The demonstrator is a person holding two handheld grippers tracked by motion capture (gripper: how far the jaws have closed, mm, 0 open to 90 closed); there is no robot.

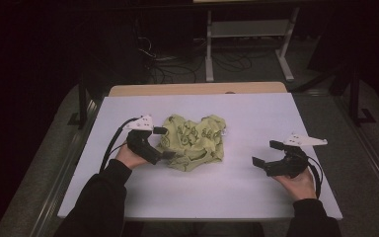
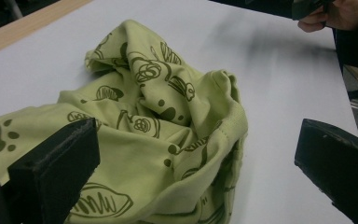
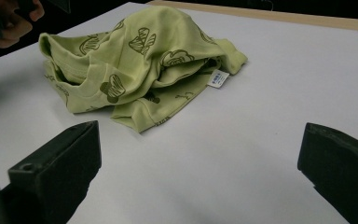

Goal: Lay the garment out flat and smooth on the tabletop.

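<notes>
1. We are looking at a crumpled green garment point(image 1: 193, 142) with a dark olive print, lying bunched on the white counter point(image 1: 237, 197), left of the middle in the high view.
2. We are holding the left tongs point(image 1: 165, 143) right at the garment's left edge; the jaws are spread wide, one near the upper left of the cloth, the other at its lower left corner.
3. In the left gripper view we are seeing the garment point(image 2: 158, 140) lying between and ahead of the two black jaws; the left jaw is sitting over or against the fabric, though we cannot tell if it is touching. The right jaw is standing clear of it over bare counter point(image 2: 279, 84). Nothing is being pinched.
4. We are holding the right tongs point(image 1: 265, 154) well apart from the garment, to its right over bare counter, jaws spread and pointing toward the cloth.
5. In the right gripper view we are seeing the garment point(image 3: 135, 65) farther off, beyond the open jaws, with a small white label point(image 3: 218, 78) sticking out on its right side and lying on the counter point(image 3: 214, 154).
6. The paw prints and scribbled shapes on the fabric are showing in both gripper views; the folds are piling loosely, with a ribbed hem at the near edge.
7. Both hands are wearing dark sleeves point(image 1: 101, 197), coming in from the bottom of the high view.
</notes>
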